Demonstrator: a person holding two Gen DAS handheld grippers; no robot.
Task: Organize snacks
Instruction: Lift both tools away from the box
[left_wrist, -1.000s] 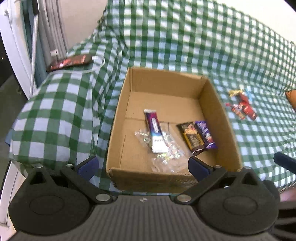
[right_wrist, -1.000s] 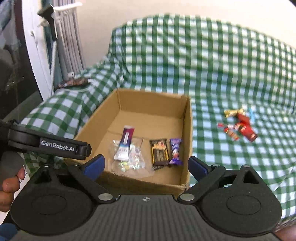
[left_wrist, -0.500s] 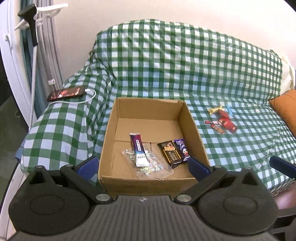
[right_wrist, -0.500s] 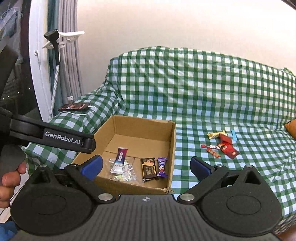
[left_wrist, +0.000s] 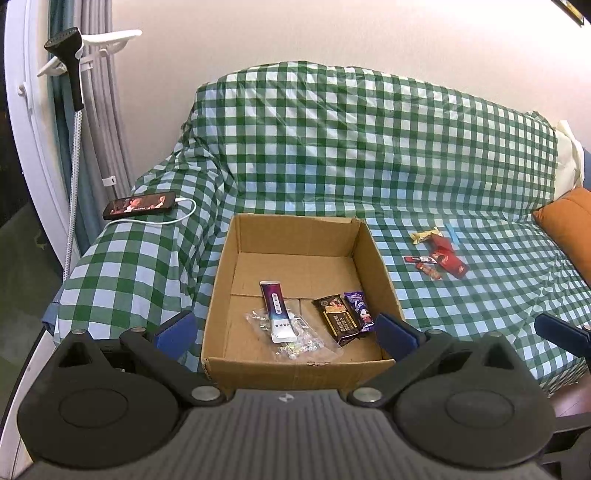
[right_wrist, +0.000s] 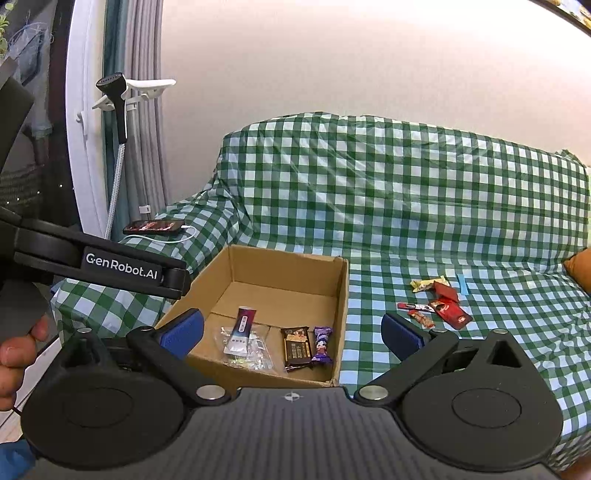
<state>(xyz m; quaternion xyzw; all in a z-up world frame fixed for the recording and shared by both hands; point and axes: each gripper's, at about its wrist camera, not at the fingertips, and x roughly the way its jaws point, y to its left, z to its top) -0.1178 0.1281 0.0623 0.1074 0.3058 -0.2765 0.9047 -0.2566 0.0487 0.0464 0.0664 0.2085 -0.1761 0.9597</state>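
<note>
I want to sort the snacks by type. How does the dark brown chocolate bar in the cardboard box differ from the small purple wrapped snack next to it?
The dark brown chocolate bar is wider and flat, with gold print; the small purple wrapped snack is narrower, with a cartoon picture. The brown one lies nearer the box's middle, the purple one nearer its right wall. Both lie flat, side by side, inside the cardboard box.
</note>
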